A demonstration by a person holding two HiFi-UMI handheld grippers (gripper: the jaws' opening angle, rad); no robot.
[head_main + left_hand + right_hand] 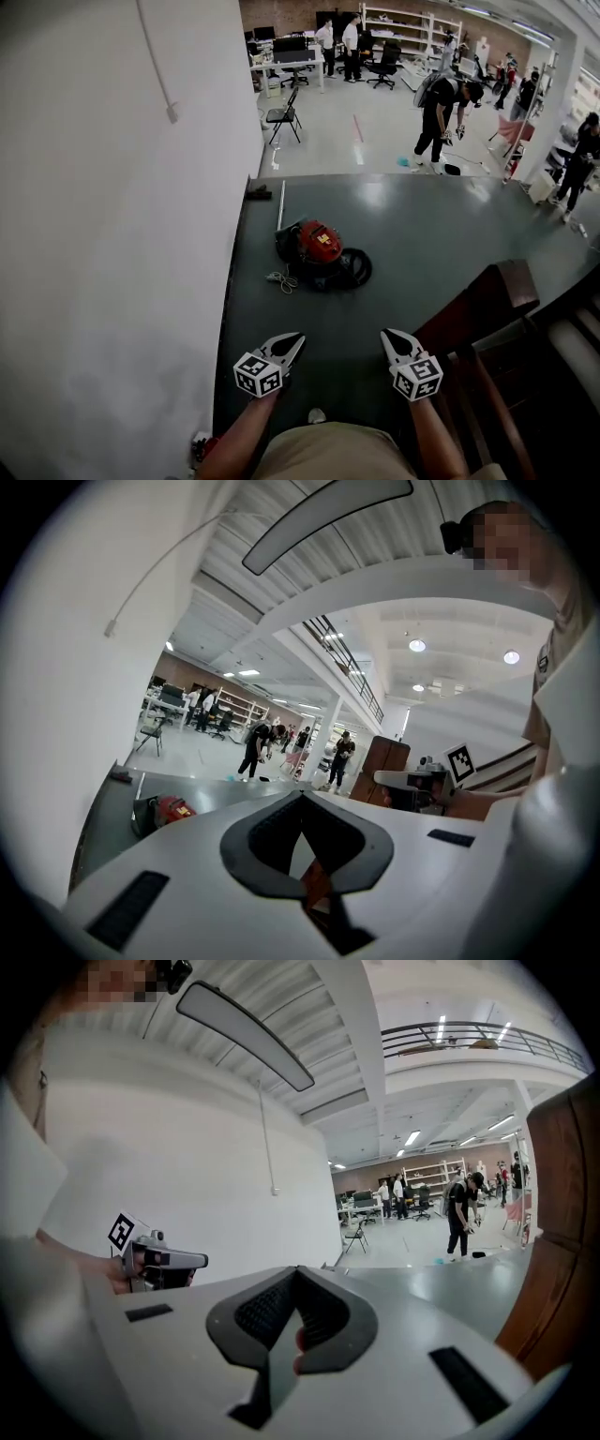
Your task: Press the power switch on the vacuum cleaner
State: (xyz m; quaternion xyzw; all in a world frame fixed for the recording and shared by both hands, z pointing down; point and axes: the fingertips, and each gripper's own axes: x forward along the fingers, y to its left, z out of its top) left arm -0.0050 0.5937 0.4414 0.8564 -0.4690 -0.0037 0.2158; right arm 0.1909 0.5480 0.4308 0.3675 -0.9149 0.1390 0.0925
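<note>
the red vacuum cleaner point(319, 246) sits on the dark table point(441, 234), in the table's left half and toward its far side, with a black hose point(356, 269) coiled against it. the left gripper point(296, 339) and right gripper point(385, 335) hover side by side over the table's near edge, well apart from the vacuum cleaner. each claw is clenched, tips together, nothing between them

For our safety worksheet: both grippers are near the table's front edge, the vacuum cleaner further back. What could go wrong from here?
The red vacuum cleaner lies well beyond the shut right gripper; a long reach may press off target. The coiled hose and loose cord beside it could snag a gripper.
</note>
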